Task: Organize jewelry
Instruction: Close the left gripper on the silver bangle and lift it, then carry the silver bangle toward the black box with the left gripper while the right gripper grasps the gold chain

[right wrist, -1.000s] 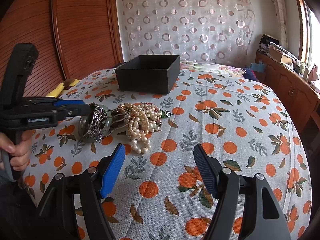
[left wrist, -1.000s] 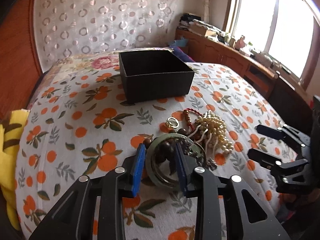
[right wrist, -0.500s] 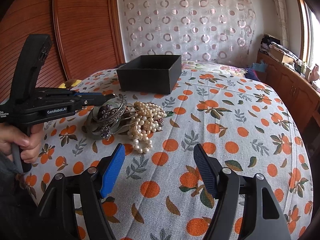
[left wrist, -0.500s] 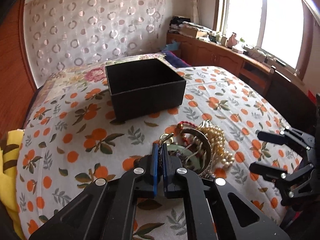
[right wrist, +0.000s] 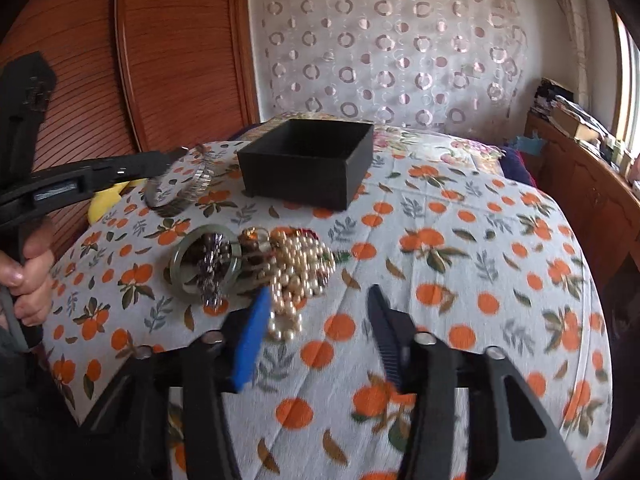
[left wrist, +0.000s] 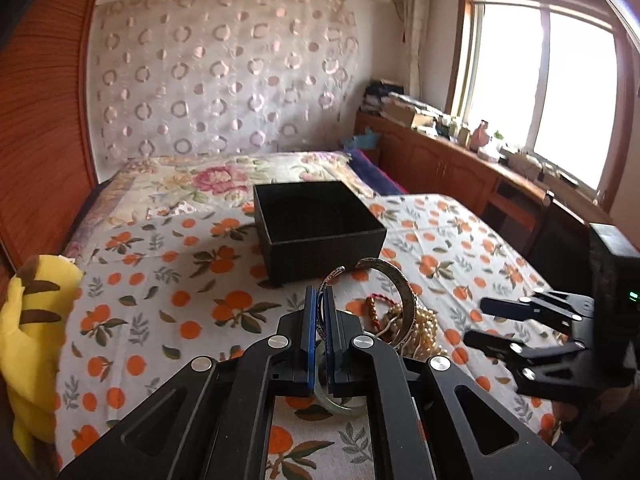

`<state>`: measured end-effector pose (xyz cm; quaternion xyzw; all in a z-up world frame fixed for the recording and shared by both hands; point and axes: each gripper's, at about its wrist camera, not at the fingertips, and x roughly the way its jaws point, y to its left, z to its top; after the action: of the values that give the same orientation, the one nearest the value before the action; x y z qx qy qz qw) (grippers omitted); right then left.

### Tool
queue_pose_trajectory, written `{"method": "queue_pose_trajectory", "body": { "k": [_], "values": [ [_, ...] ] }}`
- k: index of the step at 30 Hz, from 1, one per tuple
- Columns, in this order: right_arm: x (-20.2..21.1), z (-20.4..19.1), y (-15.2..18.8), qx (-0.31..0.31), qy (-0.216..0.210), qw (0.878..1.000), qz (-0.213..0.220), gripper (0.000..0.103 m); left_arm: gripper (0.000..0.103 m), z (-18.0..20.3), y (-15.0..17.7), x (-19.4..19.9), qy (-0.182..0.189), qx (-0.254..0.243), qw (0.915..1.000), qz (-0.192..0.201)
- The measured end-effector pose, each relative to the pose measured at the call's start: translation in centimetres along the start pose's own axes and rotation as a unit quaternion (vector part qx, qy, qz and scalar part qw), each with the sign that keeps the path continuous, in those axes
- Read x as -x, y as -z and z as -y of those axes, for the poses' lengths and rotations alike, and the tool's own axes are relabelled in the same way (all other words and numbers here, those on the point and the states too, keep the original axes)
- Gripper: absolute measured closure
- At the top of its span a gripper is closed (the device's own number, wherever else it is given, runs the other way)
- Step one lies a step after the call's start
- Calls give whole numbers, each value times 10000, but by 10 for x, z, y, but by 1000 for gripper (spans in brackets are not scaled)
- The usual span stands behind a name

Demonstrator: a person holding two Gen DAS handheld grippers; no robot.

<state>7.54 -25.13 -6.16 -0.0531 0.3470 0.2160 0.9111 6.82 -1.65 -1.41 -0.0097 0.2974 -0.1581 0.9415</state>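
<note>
1. Between the blue pads of the left tool, raised clear of the bed, sits a silver bangle; the jaws are nearly closed on its thin rim, and the open ends of the band arc up and to the right of the tips.
2. Seen from the right wrist, the same bangle hangs off the tip of the left tool above the orange-print bedspread, short of the black box.
3. On the bedspread below lies the rest of the jewelry: a pale green bangle with dark beads inside it, touching a heap of pearl strands with a red cord at its far side.
4. The open black box stands farther up the bed, toward the headboard end, apart from the heap.
5. The left hand grips its tool's handle at the bed's left edge, holding it roughly level.
6. The right tool hovers near the pearls with jaws spread wide and nothing between them; it appears blurred.
7. A yellow plush toy lies at the bed's left edge.
</note>
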Motion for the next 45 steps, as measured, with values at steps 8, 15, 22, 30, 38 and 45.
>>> {"method": "queue_pose_trajectory", "body": {
  "k": [8,15,22,30,38,45],
  "values": [
    [-36,7,-21,-70,-363,9987,-354,72,100,-6,7,5,-31,99,9999,13],
    [-49,19,-26,-475,-936,9929,-555,89,100,-5,13,1,4,124,9999,-37],
    [-35,14,-33,-206,-859,9952,-429,98,100,-7,15,3,-1,119,9999,-7],
    [7,23,-67,153,-249,9993,229,98,100,-9,12,6,-25,139,9999,68],
    [41,41,-99,265,97,9973,685,98,100,-8,4,10,-70,131,9998,161],
    [72,46,-127,419,297,9930,1060,98,100,-6,-5,12,-100,62,9996,243]
  ]
}}
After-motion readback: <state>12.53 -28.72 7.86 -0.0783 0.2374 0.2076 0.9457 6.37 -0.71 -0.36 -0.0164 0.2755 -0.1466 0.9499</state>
